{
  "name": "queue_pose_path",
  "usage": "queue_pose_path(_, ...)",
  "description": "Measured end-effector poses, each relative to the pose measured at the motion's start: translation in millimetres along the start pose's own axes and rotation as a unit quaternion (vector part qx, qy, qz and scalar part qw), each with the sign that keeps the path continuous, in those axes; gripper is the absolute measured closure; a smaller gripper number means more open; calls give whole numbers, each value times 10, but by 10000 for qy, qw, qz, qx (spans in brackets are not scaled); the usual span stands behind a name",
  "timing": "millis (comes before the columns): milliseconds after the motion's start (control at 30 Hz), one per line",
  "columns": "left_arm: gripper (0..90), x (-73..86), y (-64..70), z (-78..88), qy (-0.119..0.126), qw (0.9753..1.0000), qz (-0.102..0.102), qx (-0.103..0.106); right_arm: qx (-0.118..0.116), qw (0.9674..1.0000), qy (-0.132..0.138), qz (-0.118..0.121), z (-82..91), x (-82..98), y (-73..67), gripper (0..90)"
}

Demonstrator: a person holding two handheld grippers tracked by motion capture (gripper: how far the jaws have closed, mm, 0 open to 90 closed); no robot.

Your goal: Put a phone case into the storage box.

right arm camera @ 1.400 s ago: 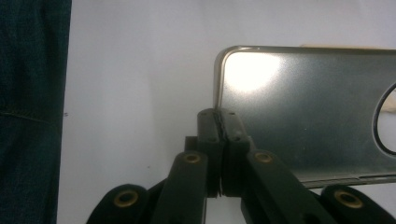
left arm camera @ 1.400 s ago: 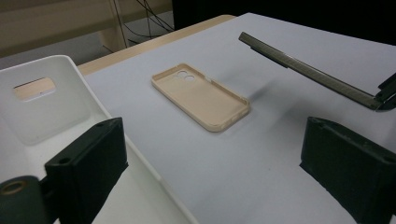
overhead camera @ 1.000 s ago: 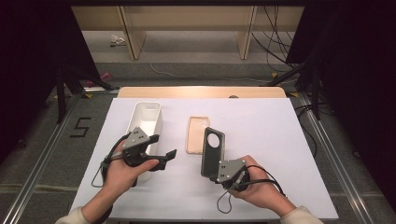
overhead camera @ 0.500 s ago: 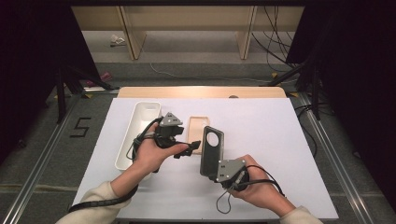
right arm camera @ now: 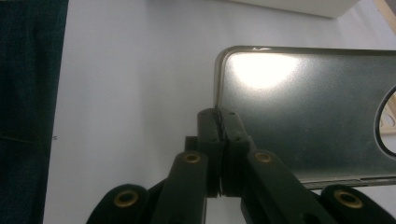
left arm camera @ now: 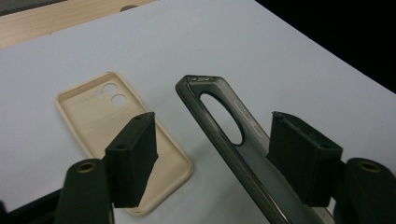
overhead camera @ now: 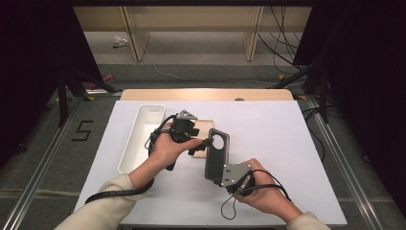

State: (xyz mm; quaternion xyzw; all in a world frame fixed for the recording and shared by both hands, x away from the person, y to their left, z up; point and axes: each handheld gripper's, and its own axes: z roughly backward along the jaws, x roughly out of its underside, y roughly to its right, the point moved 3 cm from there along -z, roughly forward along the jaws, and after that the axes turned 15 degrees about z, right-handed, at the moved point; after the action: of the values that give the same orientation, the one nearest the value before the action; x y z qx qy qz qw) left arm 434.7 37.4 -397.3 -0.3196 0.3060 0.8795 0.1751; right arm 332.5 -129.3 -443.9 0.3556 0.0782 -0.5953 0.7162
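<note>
While the right tongs (overhead camera: 225, 168) pinch the near edge of the dark translucent phone case (overhead camera: 217, 154) and hold it up off the white tabletop (overhead camera: 287, 143), the left tongs (overhead camera: 203, 143) come in wide open with the case's upper half standing between the 2 jaws. In the left gripper view the case (left arm camera: 233, 140) runs diagonally through the gap, the right jaw close against its side, the left jaw well clear. In the right gripper view the jaws are clamped flat together on the case's rim (right arm camera: 218, 122).

A beige phone case (left arm camera: 123, 140) lies flat on the tabletop, inner side up, just behind the dark one. A white tray (overhead camera: 142, 136) sits to the left.

Risks, as a judgement:
- The right hold is a thin bite at 1 edge, so a push from the left jaw could twist the case out of it.
- Soft case walls may buckle if the left tongs close across the open face instead of the rim.
- The left jaw hangs low over the beige case and could nudge it.
</note>
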Motion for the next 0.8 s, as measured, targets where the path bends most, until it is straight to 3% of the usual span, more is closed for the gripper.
queue_pose_path(333,476,-100,-44,-180,-326,9990,251,-178,21,10000,-17,53,-6,-11,-2,895)
queue_pose_path(800,596,-128,-69,-255,-662,9959,613,-110,68,9999,-67,125,-9,-18,-5,895)
